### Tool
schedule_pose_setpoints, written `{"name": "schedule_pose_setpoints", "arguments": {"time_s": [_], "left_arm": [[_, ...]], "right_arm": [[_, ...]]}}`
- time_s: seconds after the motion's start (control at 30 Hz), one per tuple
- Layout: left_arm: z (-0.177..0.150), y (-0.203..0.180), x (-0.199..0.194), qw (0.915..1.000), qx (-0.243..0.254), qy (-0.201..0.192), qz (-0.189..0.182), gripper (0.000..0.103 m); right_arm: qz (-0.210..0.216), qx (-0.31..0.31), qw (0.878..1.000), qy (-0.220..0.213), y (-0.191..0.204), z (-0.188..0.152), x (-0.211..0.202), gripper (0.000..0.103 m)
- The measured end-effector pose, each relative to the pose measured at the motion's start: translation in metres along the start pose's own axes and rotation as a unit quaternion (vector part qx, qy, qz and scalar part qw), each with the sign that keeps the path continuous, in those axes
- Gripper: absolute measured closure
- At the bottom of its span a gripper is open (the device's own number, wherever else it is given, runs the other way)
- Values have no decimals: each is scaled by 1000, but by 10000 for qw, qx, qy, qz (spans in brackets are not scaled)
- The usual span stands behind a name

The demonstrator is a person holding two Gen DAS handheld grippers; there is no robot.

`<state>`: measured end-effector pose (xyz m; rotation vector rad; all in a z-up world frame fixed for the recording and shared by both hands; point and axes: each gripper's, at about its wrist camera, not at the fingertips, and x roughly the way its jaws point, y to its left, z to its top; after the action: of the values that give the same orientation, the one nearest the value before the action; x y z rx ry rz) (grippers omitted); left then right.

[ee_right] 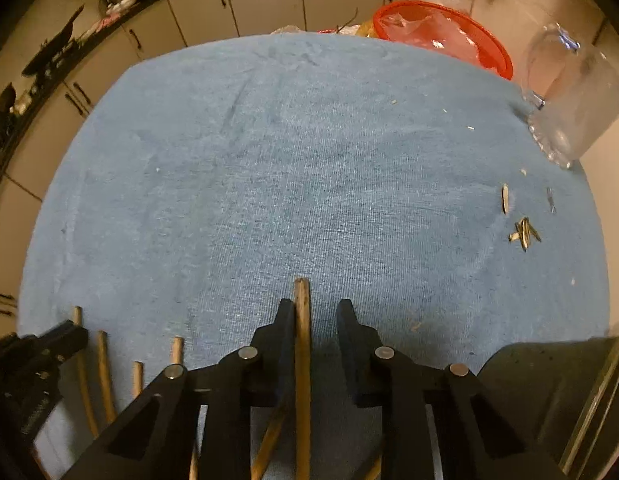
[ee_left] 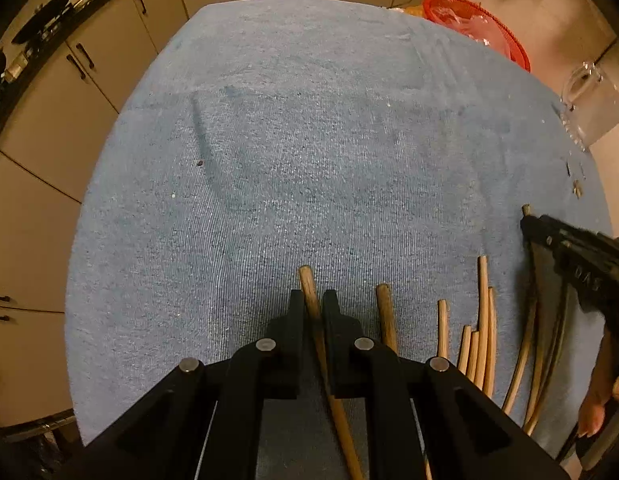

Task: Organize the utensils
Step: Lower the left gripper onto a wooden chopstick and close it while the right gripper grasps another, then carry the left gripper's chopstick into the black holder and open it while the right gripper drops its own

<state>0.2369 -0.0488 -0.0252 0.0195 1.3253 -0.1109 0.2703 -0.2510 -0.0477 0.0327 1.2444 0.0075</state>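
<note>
A blue towel-like cloth (ee_left: 309, 140) is covering the work surface and filling the middle of both views. Beige cabinet doors (ee_left: 109, 52) with dark handles are curving along the top and left of the frame. A dark countertop (ee_right: 69, 48) with clutter is running above them at upper left. Warm, dim light is tinting the pale wall (ee_left: 549, 20) at upper right.
</note>
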Motion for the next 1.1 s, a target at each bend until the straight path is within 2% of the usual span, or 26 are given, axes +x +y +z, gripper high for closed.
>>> {"name": "schedule_pose_setpoints", "arguments": {"time_s": [0.1, 0.13, 0.23, 0.33, 0.4, 0.53, 0.57, 0.7, 0.87, 1.1], "left_arm": [[1, 9, 4, 10000, 46, -7, -8, 94], [3, 10, 6, 10000, 71, -31, 2, 94], [-2, 8, 1, 9992, 59, -288, -264, 95], [-12, 13, -10, 9971, -32, -441, -626, 96], [-20, 14, -29, 9956, 8, -728, -589, 96], [-43, 15, -79, 9882, 64, -1400, -613, 96], [-51, 13, -98, 9844, 86, -1655, -588, 96], [-80, 12, -148, 9721, 176, -2252, -629, 96], [-96, 14, -172, 9636, 177, -2564, -735, 96], [-110, 6, -188, 9556, 300, -2829, -771, 96]], "right_arm": [[19, -170, 9998, -48, 6, -2, 0, 94], [73, -136, 9999, -73, 6, -3, -1, 95], [177, -20, 9995, -251, 4, -8, -8, 95], [503, 129, 9970, -575, 0, -18, -31, 95], [632, 133, 9935, -936, -3, -27, -58, 95], [975, 136, 9817, -1632, -9, -52, -111, 95], [1071, 108, 9764, -1873, -9, -63, -128, 95], [1164, 36, 9588, -2592, -9, -91, -174, 95], [1186, -4, 9380, -3257, -8, -132, -215, 95], [1224, 127, 9248, -3601, -11, -169, -233, 95]]}}
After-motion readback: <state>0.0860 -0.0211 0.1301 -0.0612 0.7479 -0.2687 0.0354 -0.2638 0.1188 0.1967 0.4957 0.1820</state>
